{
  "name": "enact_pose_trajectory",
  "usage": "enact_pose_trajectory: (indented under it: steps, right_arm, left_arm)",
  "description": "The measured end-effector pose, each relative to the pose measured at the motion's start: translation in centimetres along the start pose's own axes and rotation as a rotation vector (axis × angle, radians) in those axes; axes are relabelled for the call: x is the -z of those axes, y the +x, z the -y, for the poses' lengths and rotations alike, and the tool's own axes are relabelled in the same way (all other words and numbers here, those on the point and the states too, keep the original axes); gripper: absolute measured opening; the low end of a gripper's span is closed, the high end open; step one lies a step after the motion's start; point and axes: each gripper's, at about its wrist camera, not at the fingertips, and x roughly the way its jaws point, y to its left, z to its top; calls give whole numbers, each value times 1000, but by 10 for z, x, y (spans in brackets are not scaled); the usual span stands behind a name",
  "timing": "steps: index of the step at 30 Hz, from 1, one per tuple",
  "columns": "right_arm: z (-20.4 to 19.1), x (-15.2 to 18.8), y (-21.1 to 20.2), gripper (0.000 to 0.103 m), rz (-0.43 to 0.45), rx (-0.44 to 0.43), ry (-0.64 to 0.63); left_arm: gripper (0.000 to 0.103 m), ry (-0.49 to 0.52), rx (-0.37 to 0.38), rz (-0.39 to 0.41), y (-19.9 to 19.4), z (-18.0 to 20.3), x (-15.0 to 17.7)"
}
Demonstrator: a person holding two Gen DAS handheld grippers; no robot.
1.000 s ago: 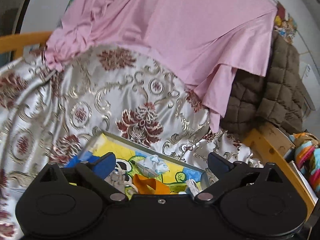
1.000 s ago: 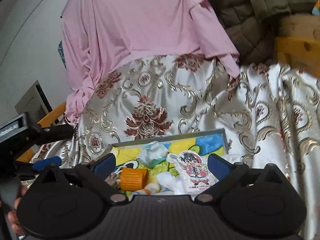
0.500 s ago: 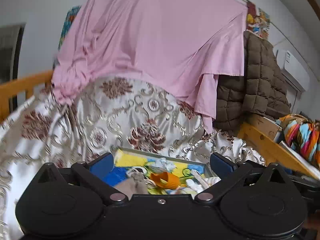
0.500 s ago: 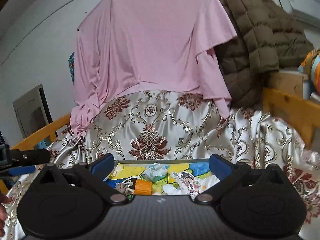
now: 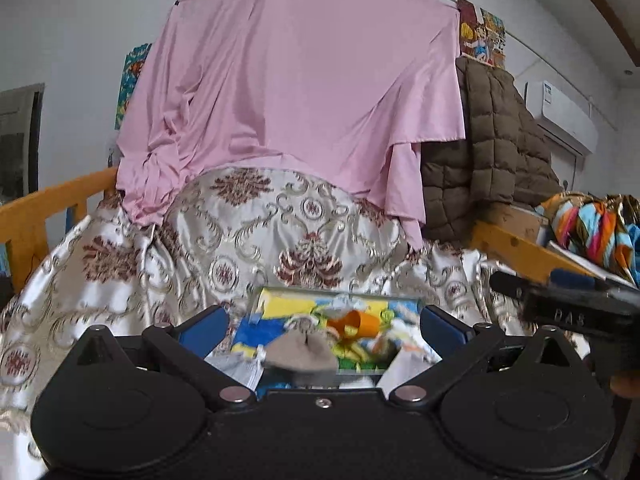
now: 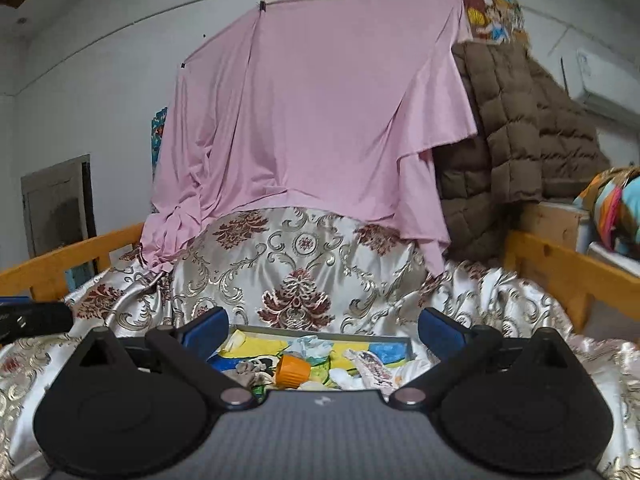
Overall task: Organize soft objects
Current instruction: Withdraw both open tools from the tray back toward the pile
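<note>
A flat tray with a colourful cartoon picture (image 5: 280,307) (image 6: 394,350) lies on the silver floral bedspread (image 5: 248,236) (image 6: 304,264). On it lie an orange cup (image 5: 354,322) (image 6: 294,369), a grey-brown soft lump (image 5: 300,350) (image 6: 246,372), a crumpled pale tissue (image 6: 312,346) and a printed packet (image 6: 372,366). My left gripper (image 5: 322,326) is open and empty, near the tray's front. My right gripper (image 6: 322,326) is open and empty, also near the tray. The right gripper shows at the right edge of the left wrist view (image 5: 568,304).
A pink sheet (image 5: 296,92) (image 6: 312,112) hangs behind the bed. A brown quilted coat (image 5: 488,152) (image 6: 516,128) hangs at the right. Wooden bed rails (image 5: 44,208) (image 6: 560,268) run along both sides. A striped cloth bundle (image 5: 592,224) lies at the far right.
Both grippers have tilted up and drawn back, so the tray now sits low in view and the wall and sheet fill the frames. Both stay open.
</note>
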Motion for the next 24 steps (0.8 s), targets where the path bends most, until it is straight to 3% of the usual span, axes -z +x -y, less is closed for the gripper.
enact_pose_trajectory:
  steps: [10, 19, 24]
  right_arm:
    - [-36, 24, -30, 103, 68, 16, -63]
    - [-68, 55, -57, 103, 62, 13, -133]
    - [-81, 73, -66, 103, 21, 15, -160]
  left_arm:
    - [102, 105, 31, -15, -22, -17, 43]
    - [102, 85, 18, -35, -25, -42, 67]
    - [102, 62, 25, -103, -19, -52, 76]
